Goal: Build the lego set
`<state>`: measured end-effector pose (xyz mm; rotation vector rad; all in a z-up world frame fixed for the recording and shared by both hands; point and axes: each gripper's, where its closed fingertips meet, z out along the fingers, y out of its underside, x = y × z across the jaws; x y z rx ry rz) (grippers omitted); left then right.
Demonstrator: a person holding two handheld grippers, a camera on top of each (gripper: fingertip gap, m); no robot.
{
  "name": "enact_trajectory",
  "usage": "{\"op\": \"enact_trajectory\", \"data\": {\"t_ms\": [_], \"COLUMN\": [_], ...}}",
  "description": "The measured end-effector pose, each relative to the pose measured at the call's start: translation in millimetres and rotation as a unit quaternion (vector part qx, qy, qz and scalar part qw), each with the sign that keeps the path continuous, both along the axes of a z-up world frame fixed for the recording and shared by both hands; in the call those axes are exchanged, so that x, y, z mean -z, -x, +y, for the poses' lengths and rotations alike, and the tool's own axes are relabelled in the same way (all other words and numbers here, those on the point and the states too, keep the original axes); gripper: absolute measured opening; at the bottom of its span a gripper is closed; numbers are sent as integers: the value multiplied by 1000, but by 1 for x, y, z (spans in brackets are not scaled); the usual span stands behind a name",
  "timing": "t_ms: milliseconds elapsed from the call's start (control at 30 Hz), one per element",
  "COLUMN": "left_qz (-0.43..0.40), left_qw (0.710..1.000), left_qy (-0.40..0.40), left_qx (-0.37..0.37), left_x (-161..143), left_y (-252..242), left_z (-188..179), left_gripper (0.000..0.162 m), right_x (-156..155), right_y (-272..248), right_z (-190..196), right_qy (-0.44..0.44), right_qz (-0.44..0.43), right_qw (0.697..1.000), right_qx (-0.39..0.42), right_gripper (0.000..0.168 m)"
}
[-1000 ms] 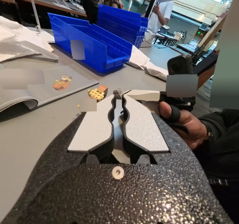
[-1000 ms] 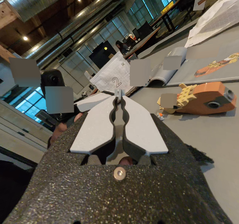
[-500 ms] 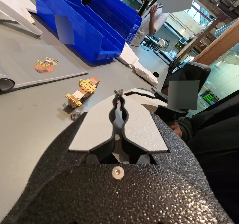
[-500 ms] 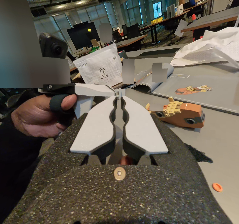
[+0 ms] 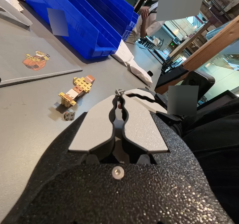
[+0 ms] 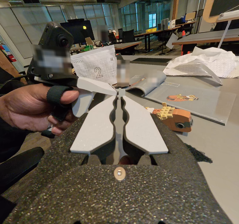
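Bench [image 5: 19, 133] first: a wide grey top that carries everything, with blue bins [image 5: 77, 23] standing toward its far edge in the left wrist view and an open instruction booklet [image 6: 194, 94] lying flat nearer in. Crumpled white paper [image 6: 206, 64] sits toward the far right corner in the right wrist view, and a numbered white parts bag [image 6: 95, 64] stands upright beyond the booklet.

Next down in size is the half-built lego model [image 5: 77, 90], brown and tan with yellow plates. It lies on its side on the bench just beside the booklet's near edge, its long axis running away from the left gripper [image 5: 119, 94] toward the bins. A small dark grey brick [image 5: 69, 116] rests loose on the bench close to the model's near end.

Smallest is the light grey piece [image 6: 120, 92], held up in the air off the bench where the two tools meet. Both sets of jaws are clenched: the left gripper pinches the piece from one side and the right gripper [image 6: 119, 96] grips it from below, tips nearly touching. I judge they are seating or passing a small part. From there the model lies down and to the left of the left jaws, and to the right of the right jaws, which look the nearer pair
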<state>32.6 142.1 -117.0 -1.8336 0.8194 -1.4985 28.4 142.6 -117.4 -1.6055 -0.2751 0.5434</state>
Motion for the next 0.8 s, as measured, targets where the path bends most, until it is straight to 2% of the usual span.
{"op": "enact_trajectory", "data": {"t_ms": [133, 267, 367, 467, 600, 700, 800], "left_qz": [12, 55, 131, 276, 443, 490, 503], "left_qw": [1000, 996, 983, 937, 843, 802, 787], "left_qy": [-21, -61, -105, -148, -165, -166, -166], "left_qx": [5, 27, 78, 153, 258, 299, 317], "left_x": [2, 5, 11, 36, 71, 84, 88], "left_y": [0, 0, 4, 13, 24, 21, 14], "left_z": [2, 9, 23, 50, 76, 84, 86], "left_gripper": [3, 3, 3, 3, 3, 3, 3], "right_x": [2, 4, 5, 5, 6, 5, 4], "right_y": [0, 0, -4, -10, -20, -29, -36], "right_z": [1, 2, -1, -6, -10, -11, -12], "right_qy": [7, 18, 24, 22, 16, 12, 6], "right_qz": [2, 1, -7, -22, -43, -52, -63], "right_qw": [1000, 1000, 1000, 999, 999, 999, 998], "right_qx": [-4, -11, -15, -18, -14, -7, -2], "right_gripper": [6, 14, 15, 15, 14, 14, 14]}}
